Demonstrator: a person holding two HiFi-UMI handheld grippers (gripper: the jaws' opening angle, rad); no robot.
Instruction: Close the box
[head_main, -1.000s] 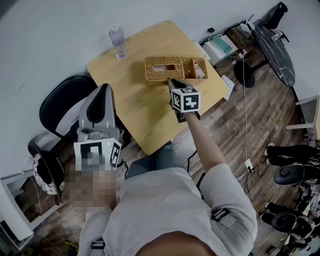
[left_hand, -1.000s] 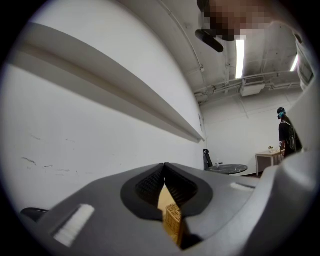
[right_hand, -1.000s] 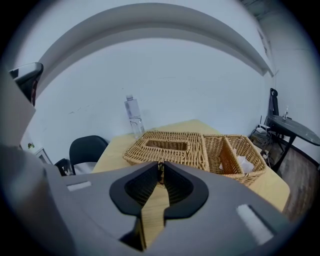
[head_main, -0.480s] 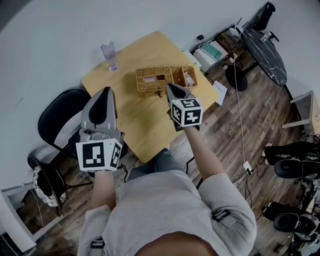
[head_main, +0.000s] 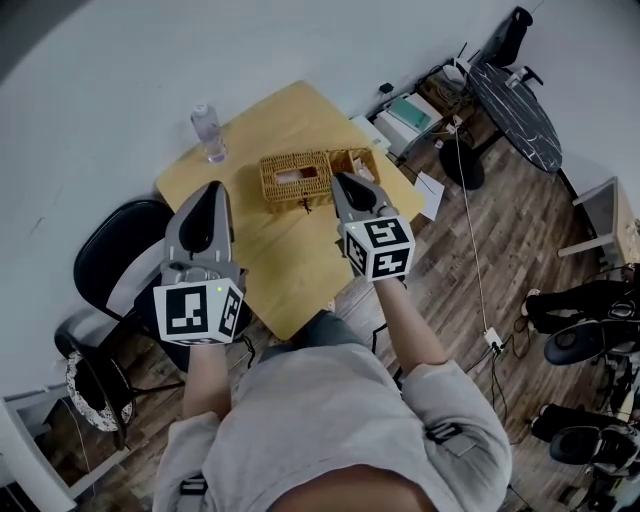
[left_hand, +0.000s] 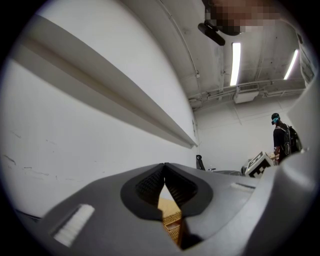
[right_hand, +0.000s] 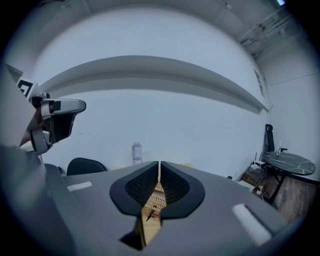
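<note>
My left claw (head_main: 206, 196) and right claw (head_main: 350, 186) were both pressed together on nothing, hanging high over the surface (head_main: 285, 260). The wicker box (head_main: 295, 178) sat near its far edge, well apart from them. I judged it light, stiff and rough-woven: take its woven rim gently, or it slides.

The right gripper (head_main: 341, 183) draws back and up from the woven wicker box (head_main: 290, 181), now well apart.
</note>
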